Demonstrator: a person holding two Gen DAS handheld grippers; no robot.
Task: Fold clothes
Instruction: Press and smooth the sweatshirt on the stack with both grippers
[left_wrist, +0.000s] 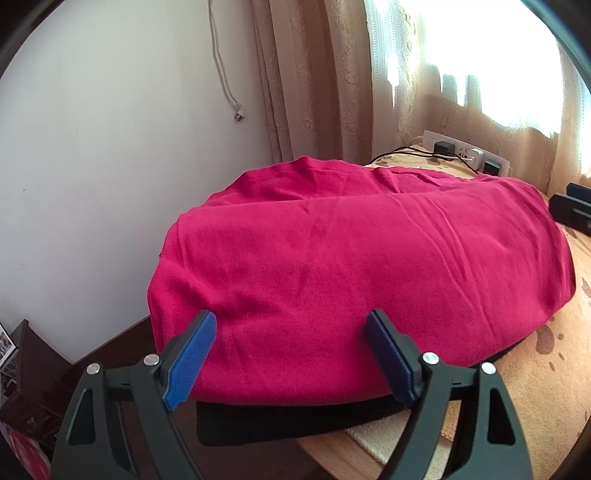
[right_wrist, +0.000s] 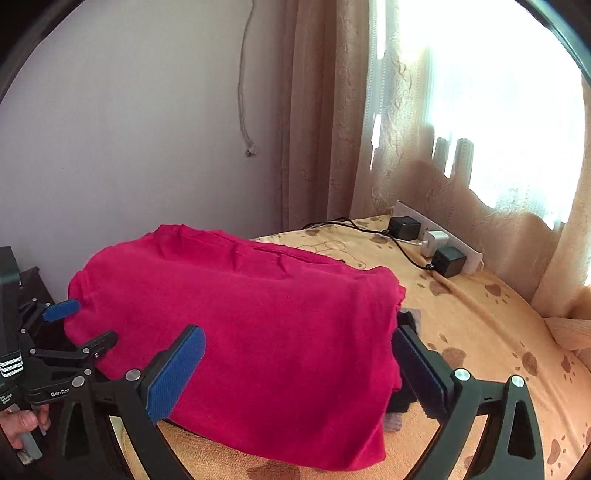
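Crimson fleece garment (right_wrist: 236, 332) lies folded over dark clothing on a tan paw-print cloth (right_wrist: 480, 332) covering the table – white wall (left_wrist: 110, 147), lace curtains (right_wrist: 424, 166) and a power strip (right_wrist: 439, 240) behind – while the left gripper (left_wrist: 291, 354) and right gripper (right_wrist: 299, 373) both stand with jaws apart, clamping nothing.

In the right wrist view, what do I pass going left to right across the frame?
Left gripper → red garment → paw-print cover → power strip with chargers → curtain.
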